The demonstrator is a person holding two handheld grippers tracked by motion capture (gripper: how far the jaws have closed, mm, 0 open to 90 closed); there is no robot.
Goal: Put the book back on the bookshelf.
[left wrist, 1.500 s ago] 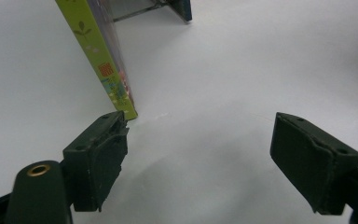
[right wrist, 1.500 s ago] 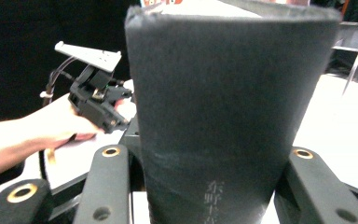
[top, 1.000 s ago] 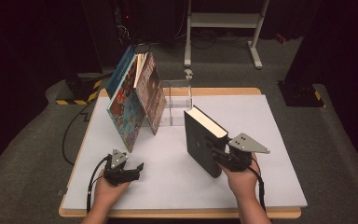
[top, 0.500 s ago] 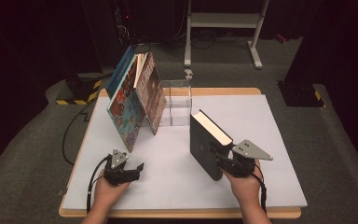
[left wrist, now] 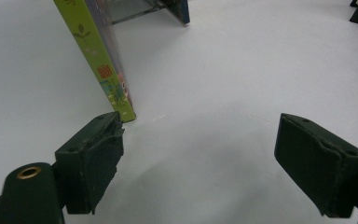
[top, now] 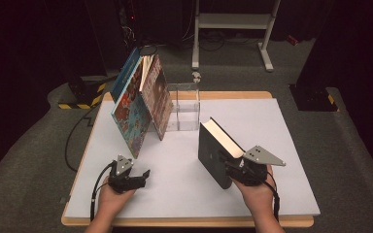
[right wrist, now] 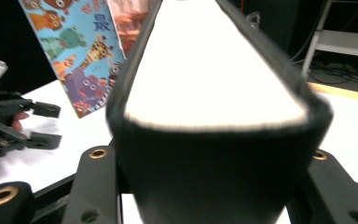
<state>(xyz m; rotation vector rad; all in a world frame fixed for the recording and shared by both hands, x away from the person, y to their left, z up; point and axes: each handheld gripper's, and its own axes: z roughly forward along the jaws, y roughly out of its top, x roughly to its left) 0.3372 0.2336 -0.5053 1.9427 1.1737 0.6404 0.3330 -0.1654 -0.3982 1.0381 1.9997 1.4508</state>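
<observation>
A thick black book (top: 212, 154) with a cream page edge stands tilted on the white table top (top: 175, 194), right of the middle. My right gripper (top: 229, 170) holds its near end. In the right gripper view the black book (right wrist: 214, 93) fills the gap of my right gripper (right wrist: 212, 196), and both jaws lie against its covers. Those jaws have just been opening a little with the book between them. My left gripper (top: 144, 176) rests low at the front left, open and with nothing in it. In its own view the left gripper (left wrist: 198, 172) faces the corner of a green-spined book (left wrist: 105, 60).
Three colourful picture books (top: 138, 109) lean against a clear acrylic stand (top: 184, 109) at the back middle. The right gripper view shows the picture books (right wrist: 79, 46) and my left gripper (right wrist: 51, 123) farther off. A white metal frame (top: 233, 29) stands on the floor beyond the table.
The black book and my right gripper have shifted slightly to the right and toward the front edge, the book leaning a bit more. My left gripper has stayed put.
</observation>
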